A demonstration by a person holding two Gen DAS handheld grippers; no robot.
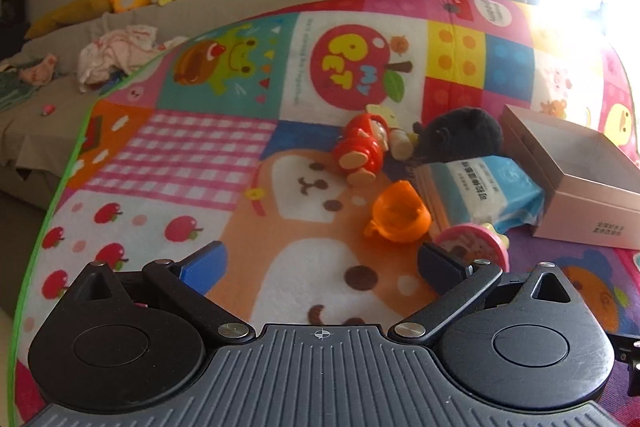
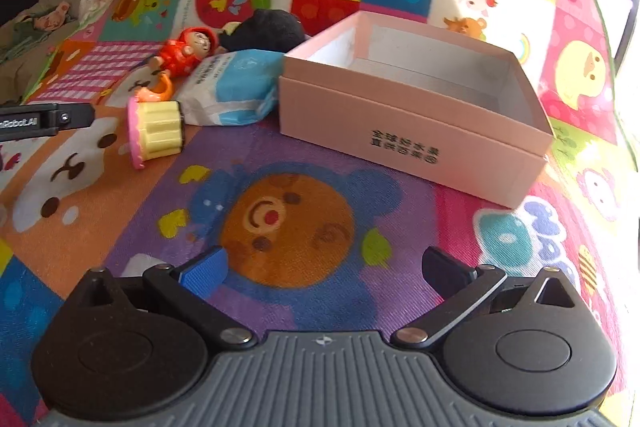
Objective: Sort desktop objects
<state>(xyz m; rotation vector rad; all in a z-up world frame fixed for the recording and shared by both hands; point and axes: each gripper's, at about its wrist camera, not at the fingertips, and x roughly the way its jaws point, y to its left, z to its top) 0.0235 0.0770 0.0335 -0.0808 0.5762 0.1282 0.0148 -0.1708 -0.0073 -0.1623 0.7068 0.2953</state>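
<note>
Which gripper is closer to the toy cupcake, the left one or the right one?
Left. The left gripper hangs open with its right finger almost beside the toy cupcake. The right gripper is open over the purple bear patch, farther from it, in front of the pink box.

The blanket [image 2: 304, 155] is a patchwork of bright squares: pink checks, red apples on white, yellow and blue squares with dots, a brown bear on purple. The box [image 2: 412, 131] is pale pink with black letters on its side. The doll [image 1: 362, 147] is red. The cup [image 1: 400, 213] is orange. The cupcake [image 2: 158, 129] is yellow with a pink top. The tissue pack [image 2: 236, 93] is blue and white. The plush [image 1: 460, 137] is black. Each pair of tongs [image 2: 322, 269] is black, with one blue pad [image 2: 204, 271].
</note>
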